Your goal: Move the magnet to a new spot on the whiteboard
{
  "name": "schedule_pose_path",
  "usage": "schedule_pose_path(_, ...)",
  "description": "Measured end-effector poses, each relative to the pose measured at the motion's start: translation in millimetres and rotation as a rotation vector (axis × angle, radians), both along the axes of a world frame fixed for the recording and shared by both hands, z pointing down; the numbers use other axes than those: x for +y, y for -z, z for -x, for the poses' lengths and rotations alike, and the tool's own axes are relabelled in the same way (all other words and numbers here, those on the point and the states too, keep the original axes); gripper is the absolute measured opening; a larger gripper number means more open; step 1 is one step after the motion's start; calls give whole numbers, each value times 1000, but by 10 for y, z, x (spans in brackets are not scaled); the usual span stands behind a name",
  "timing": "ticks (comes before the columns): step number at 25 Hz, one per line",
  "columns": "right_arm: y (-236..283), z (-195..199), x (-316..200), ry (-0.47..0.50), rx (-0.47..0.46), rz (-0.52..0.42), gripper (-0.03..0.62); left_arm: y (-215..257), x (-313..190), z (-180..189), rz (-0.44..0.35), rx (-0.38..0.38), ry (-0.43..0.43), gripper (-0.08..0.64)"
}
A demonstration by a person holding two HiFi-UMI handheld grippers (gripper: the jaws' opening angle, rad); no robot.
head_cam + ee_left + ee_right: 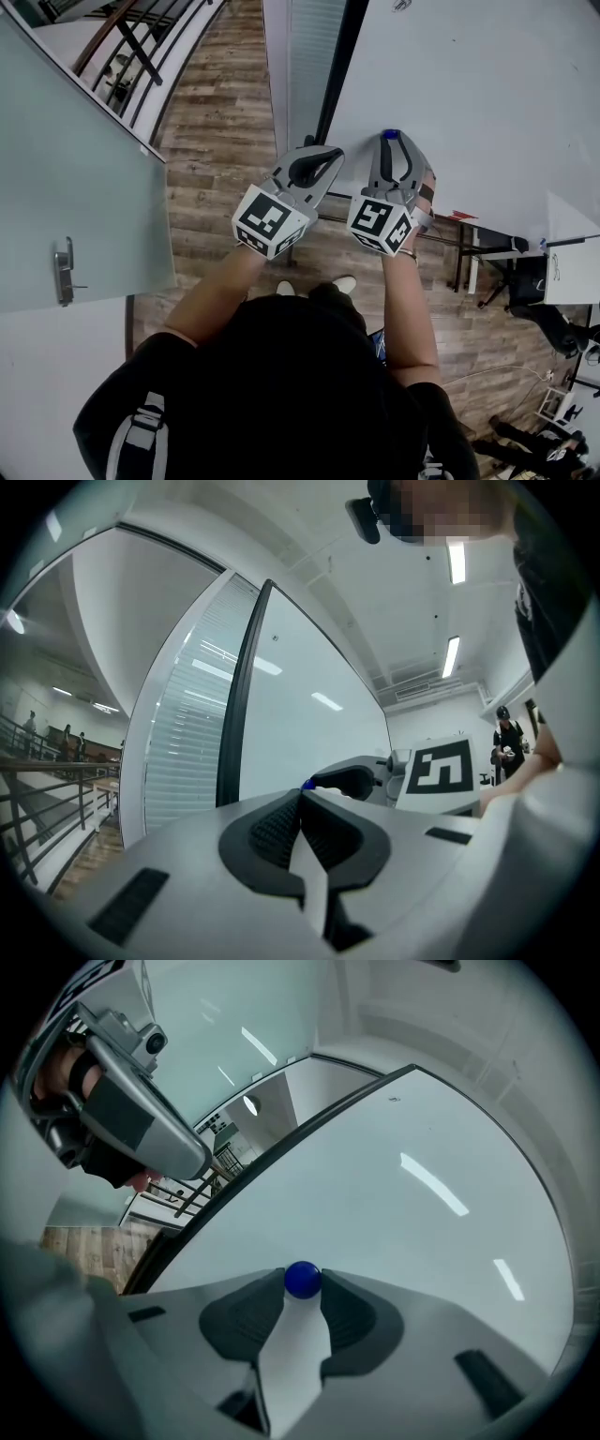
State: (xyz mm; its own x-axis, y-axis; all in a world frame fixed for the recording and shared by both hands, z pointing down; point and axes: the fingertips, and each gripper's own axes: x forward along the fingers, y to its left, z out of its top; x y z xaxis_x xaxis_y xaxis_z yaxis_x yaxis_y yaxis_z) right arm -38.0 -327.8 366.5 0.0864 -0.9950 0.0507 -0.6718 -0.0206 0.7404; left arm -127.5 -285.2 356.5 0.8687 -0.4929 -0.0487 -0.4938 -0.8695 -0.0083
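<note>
Jaws of the right gripper [302,1284] are closed on the blue magnet [302,1278] at the whiteboard [394,1194], those of the left gripper [302,795] shut empty; the grasp is judged in hand, and a carry to bare board is needed next.

Wood-plank floor [225,141], dark railing [131,47] at far left, pale door [75,187] with metal handle [64,272] near left, ribbed glass panel [178,742], ceiling strip lights [457,562].
</note>
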Motion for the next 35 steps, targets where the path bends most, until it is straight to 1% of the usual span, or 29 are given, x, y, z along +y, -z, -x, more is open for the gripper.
schedule_pose_path(7,42,-7,44,14,-11,11,117,59,25,33,-6,7,6,5)
schedule_pose_path(11,37,49,127,45,-44,25,117,96,62,41,-17,7,5,5)
schedule_pose_path(22,-5,124,502,138,-260,104,117,116,211,91,-40,-5,-7,5)
schedule_pose_path(26,13,160,665,191,-380,121,118,115,252,86,-41,-4,-13,5)
schedule_pose_path(29,63,168,753,235,-513,116,118,117,278,89,-37,-4,-21,5)
schedule_pose_path(33,161,168,865,304,-706,82,118,130,318,127,-36,0,-23,5)
schedule_pose_path(35,171,177,932,325,-762,79,118,138,350,148,-36,7,-24,5)
